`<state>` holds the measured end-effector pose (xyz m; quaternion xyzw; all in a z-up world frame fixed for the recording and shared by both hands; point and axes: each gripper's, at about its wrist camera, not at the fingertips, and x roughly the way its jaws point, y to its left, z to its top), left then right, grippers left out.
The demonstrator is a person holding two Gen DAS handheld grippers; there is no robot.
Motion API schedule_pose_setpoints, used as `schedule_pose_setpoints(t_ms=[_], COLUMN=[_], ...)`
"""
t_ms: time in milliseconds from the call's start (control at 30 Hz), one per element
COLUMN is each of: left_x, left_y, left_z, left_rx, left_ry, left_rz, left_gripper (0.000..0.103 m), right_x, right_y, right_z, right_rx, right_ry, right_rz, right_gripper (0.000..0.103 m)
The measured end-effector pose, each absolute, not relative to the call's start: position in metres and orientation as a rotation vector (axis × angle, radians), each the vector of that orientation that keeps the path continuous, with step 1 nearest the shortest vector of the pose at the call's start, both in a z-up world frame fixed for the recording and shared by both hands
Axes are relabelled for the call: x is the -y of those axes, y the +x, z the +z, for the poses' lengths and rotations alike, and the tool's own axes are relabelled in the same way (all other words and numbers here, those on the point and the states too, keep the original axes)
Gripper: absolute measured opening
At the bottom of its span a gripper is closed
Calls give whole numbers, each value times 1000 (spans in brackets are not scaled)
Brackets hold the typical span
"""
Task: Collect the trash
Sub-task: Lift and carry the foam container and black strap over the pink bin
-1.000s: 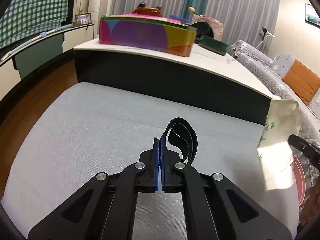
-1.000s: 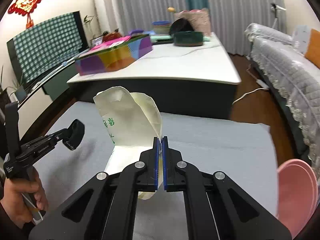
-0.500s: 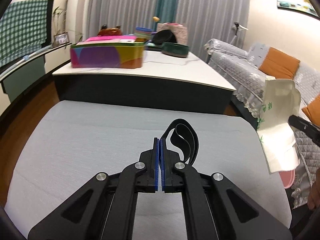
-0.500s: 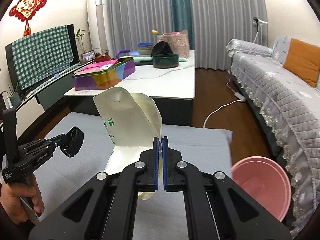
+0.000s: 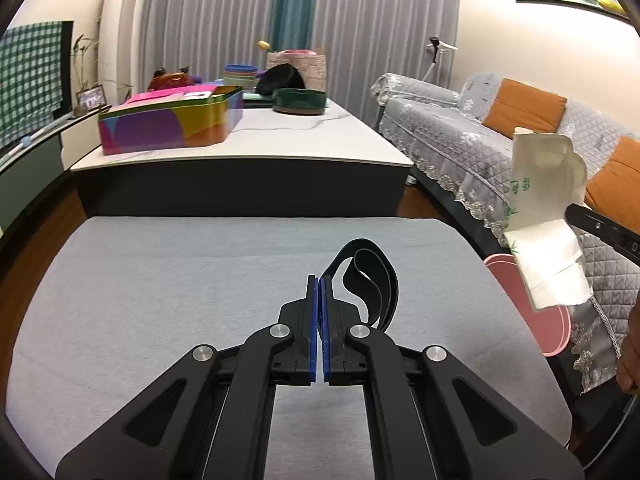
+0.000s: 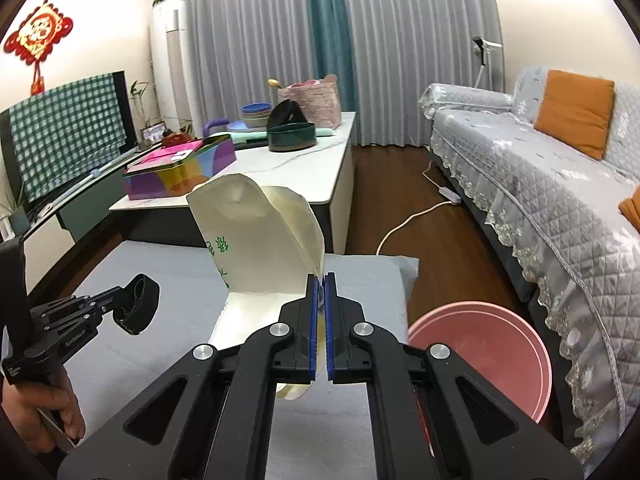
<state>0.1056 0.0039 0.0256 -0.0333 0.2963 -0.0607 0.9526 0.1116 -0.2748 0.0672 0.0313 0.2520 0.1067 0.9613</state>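
Right wrist: jaws clenched on creased cream paper bag (image 6: pixel 256 240); left jaws pinching looped black rubber band (image 5: pixel 370 280).

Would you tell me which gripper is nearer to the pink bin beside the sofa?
Right. The right gripper, holding the white paper bag, is beside the pink bin. The left gripper, pinching a black strap, hangs farther off over the grey mat.

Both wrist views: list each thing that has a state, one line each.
Left tool: shut on a black strap.
Right tool: shut on a white paper bag, held up off the grey mat.
Pink bin: on the floor beside the mat; contents not visible.
Colourful tin: on the low table, lid state unclear.
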Motion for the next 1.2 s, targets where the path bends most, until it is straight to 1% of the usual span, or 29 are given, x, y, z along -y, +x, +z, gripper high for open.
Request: schedule_pose_setpoints(t_ms=[367,833,1200], left_x=[25,94,156], left_y=[115,124,133], left_z=[26,24,22], left_rx=[-591,-588,-602], left_ry=[-55,-40,-12], left_rz=[-177,-309,-413], left_gripper=[1,1,1], right_x=[320,405,451], right_y=[108,96,91], right_z=[64,60,57], right_rx=[-492,-472,-460], right_ry=[96,158,163], right_rz=[132,-30,-132], right_gripper=[3,3,4])
